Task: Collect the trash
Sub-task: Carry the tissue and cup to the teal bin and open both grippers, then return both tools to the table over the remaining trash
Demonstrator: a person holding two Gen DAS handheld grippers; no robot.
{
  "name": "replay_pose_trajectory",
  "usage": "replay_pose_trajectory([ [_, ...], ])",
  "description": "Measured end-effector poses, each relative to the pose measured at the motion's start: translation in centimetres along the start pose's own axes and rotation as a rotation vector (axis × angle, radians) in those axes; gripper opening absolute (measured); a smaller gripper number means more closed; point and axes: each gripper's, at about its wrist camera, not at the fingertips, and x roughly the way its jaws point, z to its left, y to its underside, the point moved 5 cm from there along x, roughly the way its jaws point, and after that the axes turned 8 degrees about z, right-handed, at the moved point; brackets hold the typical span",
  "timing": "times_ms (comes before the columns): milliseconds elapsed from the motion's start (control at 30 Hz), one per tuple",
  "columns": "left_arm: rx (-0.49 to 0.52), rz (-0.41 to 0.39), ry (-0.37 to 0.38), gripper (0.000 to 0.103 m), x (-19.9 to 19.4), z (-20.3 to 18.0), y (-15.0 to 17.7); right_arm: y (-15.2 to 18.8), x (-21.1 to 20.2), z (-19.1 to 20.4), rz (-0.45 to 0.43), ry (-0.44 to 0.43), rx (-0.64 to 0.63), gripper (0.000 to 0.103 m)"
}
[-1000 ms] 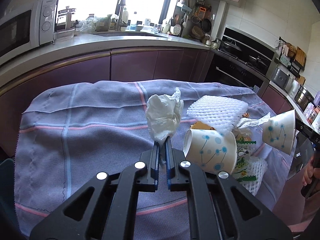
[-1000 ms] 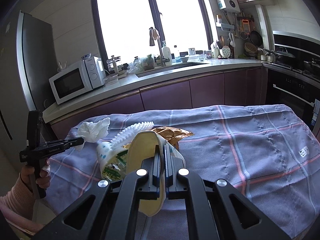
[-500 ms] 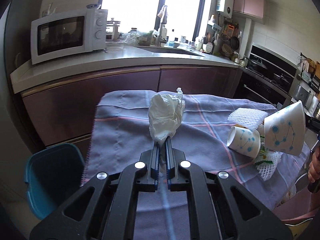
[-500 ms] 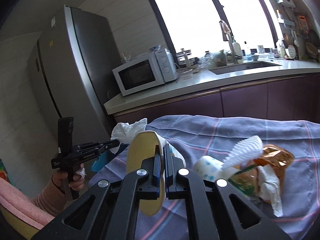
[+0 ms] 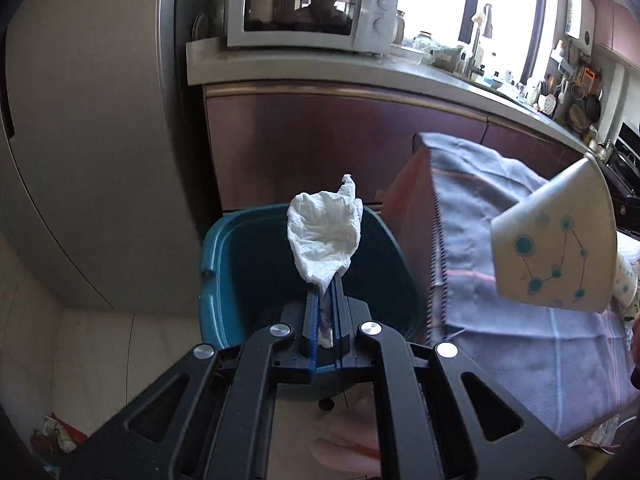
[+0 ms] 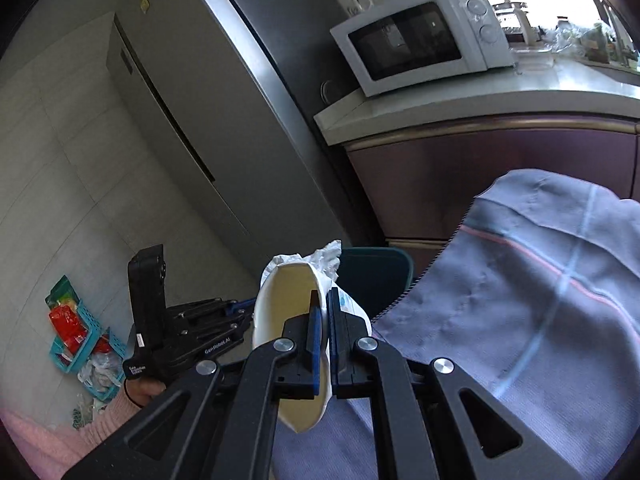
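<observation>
Left gripper pinching a crumpled white tissue, held over the open teal bin on the floor just off the table's left edge. Right gripper clamped on the wall of a squashed paper cup, above the corner of the grey checked tablecloth, near the bin. Microwave on the counter behind.

a white microwave sits beside a grey fridge.

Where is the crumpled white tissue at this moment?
In the left wrist view the tissue is pinched in the left gripper, held in front of the open teal bin, left of the cloth-covered table.
</observation>
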Motion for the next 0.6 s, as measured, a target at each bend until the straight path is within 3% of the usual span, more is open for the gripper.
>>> replay_pose_trajectory([
  [167,-0.009,0.086,-0.022,0.007,3.7,1.2,1.0,-1.3,5.5,-0.7,0.063,0.007,0.072,0.002],
  [367,-0.048,0.083,-0.01,0.017,4.6,2.5,0.3,-2.1,8.9,-1.6,0.103,0.047,0.123,0.003],
  [500,-0.066,0.063,-0.011,0.019,4.4,2.7,-0.6,-2.0,9.7,-2.2,0.112,0.117,0.129,0.014],
  [600,-0.077,0.035,0.001,0.019,3.1,2.4,-0.8,-1.5,8.9,-2.3,0.1,0.121,0.125,0.024],
])
